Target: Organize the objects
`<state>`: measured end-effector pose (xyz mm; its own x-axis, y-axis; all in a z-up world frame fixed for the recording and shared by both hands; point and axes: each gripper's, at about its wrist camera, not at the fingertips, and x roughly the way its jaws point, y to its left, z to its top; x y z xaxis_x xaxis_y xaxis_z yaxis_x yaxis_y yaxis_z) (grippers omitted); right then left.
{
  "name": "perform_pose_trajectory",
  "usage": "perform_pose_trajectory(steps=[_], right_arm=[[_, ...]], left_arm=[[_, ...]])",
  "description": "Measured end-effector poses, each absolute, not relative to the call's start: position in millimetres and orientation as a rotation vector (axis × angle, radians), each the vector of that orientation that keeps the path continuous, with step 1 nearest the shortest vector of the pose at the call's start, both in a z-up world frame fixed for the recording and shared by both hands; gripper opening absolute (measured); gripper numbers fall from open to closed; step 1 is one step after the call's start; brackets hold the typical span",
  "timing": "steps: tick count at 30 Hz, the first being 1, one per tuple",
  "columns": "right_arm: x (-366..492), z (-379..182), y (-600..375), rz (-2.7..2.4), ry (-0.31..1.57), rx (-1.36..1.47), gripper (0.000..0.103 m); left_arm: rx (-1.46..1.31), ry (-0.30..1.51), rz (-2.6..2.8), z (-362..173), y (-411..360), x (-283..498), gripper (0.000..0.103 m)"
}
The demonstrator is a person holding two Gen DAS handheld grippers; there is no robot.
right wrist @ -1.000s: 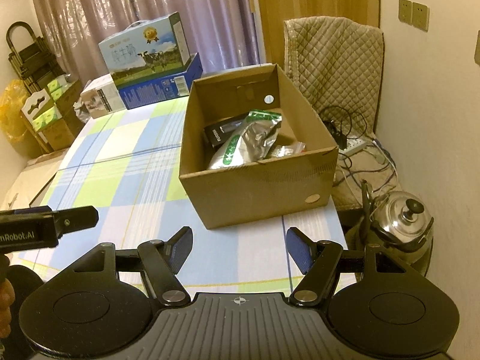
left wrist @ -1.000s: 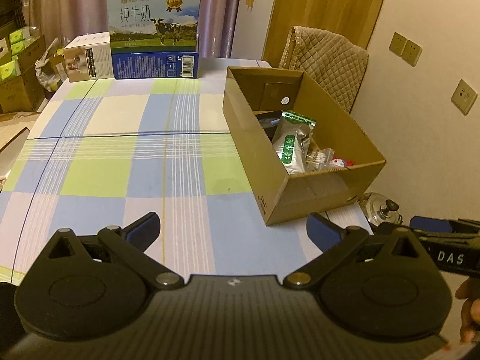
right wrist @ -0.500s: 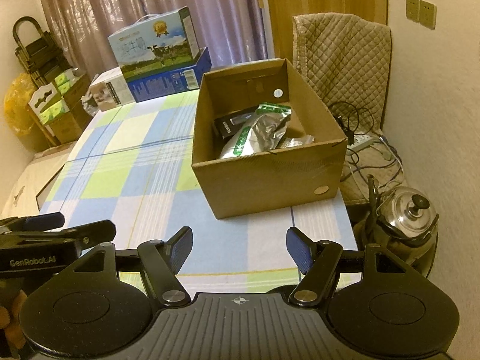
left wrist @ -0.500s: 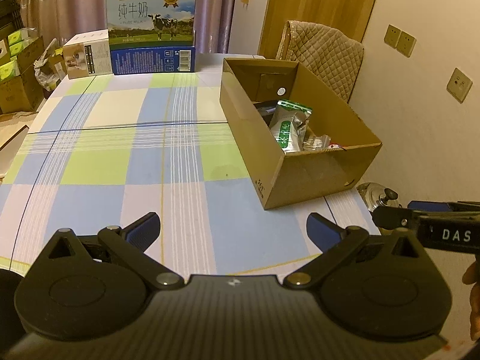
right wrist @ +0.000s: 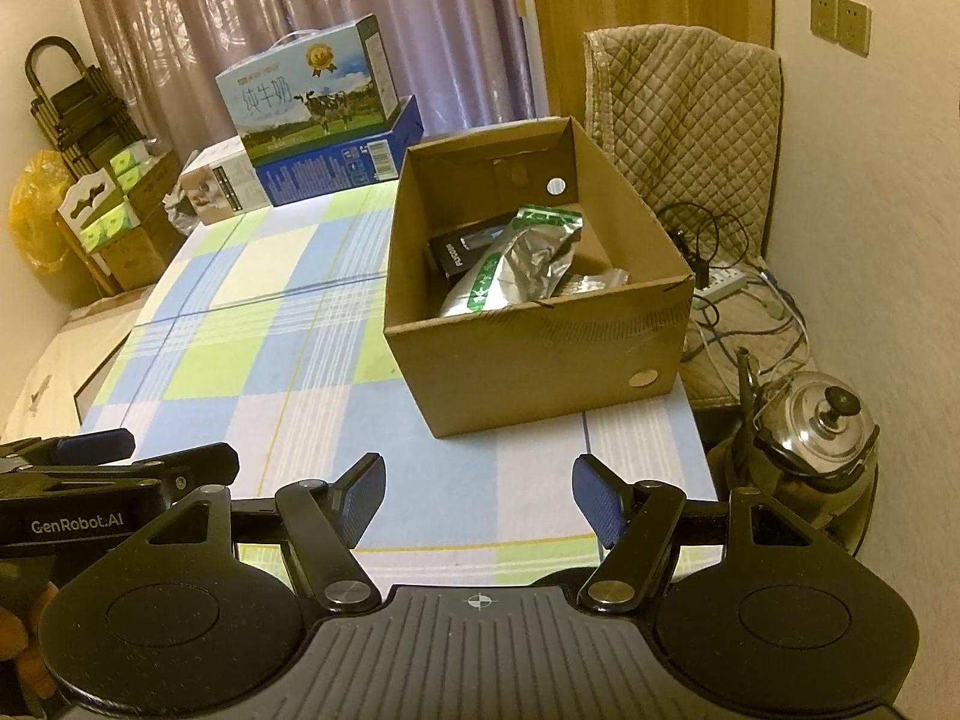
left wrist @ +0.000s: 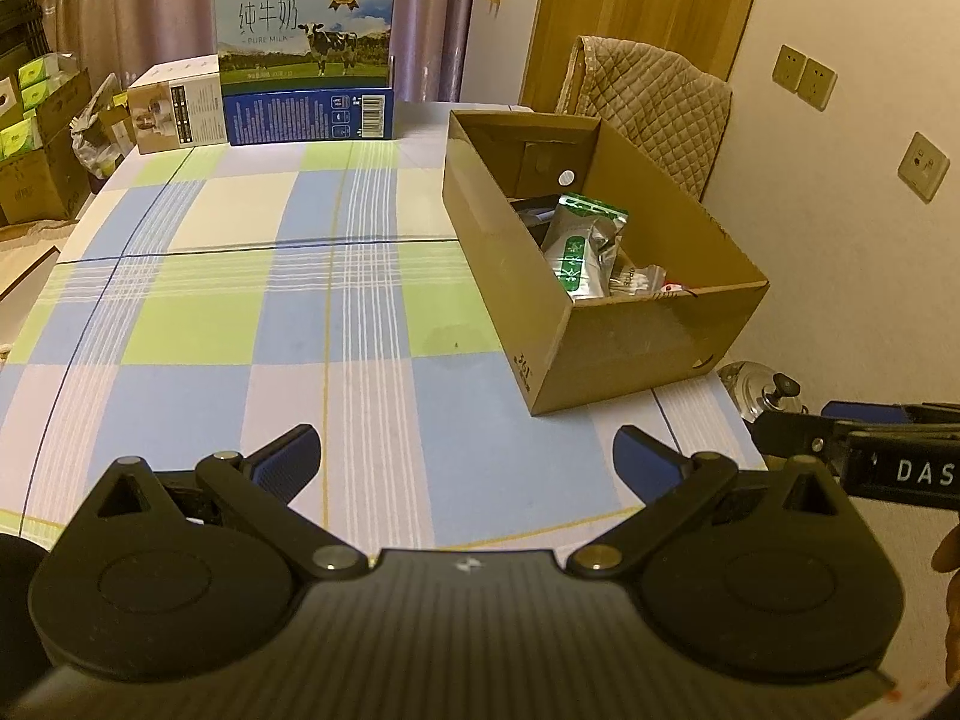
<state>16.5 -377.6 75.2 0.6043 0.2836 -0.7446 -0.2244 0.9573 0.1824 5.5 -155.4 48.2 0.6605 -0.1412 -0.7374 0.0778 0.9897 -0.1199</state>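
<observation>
Holding one silver pouch (right wrist: 510, 276), one cardboard box (right wrist: 540, 354) faces two spread hand-held grippers.

Half buried under the silver-green pouch (right wrist: 516, 276) in the cardboard box (right wrist: 540, 354): a black packet (right wrist: 459, 249), label too small to read. Behind the near wall of the box, only the top of a clear bag (left wrist: 639, 282) and a speck of red, kind unclear. Cut off by the right edge of the left wrist view: the right gripper (left wrist: 864, 456), fingertips barely separable. Cut off likewise at the left edge of the right wrist view: the left gripper (right wrist: 114, 462). Partly hidden behind the table edge (left wrist: 690, 414): the kettle (left wrist: 762, 390).
</observation>
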Motion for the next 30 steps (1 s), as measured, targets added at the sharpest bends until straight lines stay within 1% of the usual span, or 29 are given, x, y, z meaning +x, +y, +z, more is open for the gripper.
perform_pose_trajectory(steps=[30], right_arm=[[17.4,78.5,-374.1,0.301,0.867,0.069,0.066]], left_arm=[[-0.088,0.843,-0.13,46.2,-153.4,8.2,0.102]])
